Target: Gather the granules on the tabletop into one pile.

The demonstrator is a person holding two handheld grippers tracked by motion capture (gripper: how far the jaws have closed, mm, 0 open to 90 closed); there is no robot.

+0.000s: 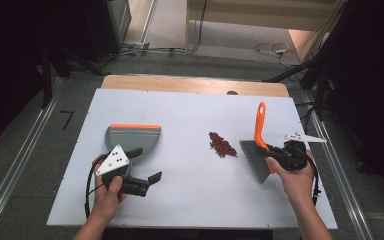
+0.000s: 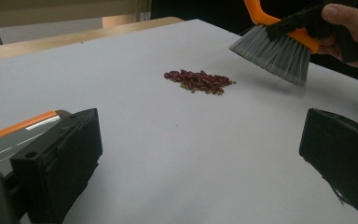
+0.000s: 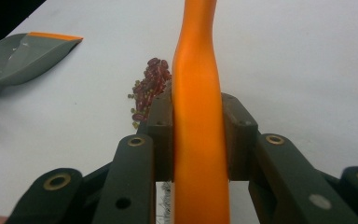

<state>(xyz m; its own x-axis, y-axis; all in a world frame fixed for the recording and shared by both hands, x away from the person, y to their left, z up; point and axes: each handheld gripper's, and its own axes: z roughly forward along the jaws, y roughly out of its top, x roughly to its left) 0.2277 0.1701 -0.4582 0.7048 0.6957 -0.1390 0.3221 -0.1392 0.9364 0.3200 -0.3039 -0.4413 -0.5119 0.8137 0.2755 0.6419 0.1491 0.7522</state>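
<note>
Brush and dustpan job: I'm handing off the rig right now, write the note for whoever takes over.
Right gripper: shut on the brush by its orange handle, bristles hanging just right of the bean pile.
Left gripper: open, holding nothing, beside the dustpan.
Dustpan lies flat on the white table, left of the beans, apparently empty.
Done: brush picked up.
Left: grasp the dustpan, sweep the beans in.

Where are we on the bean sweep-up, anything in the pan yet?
Done: right gripper has its jaws clamped on the brush by its orange handle.

In hand: bristles hang beside the beans, apparently off the table. Left gripper, jaws open, is at the dustpan, not gripping it.

Left: grasp the pan, sweep the still-heaped pile in. Pan looks empty.
</note>
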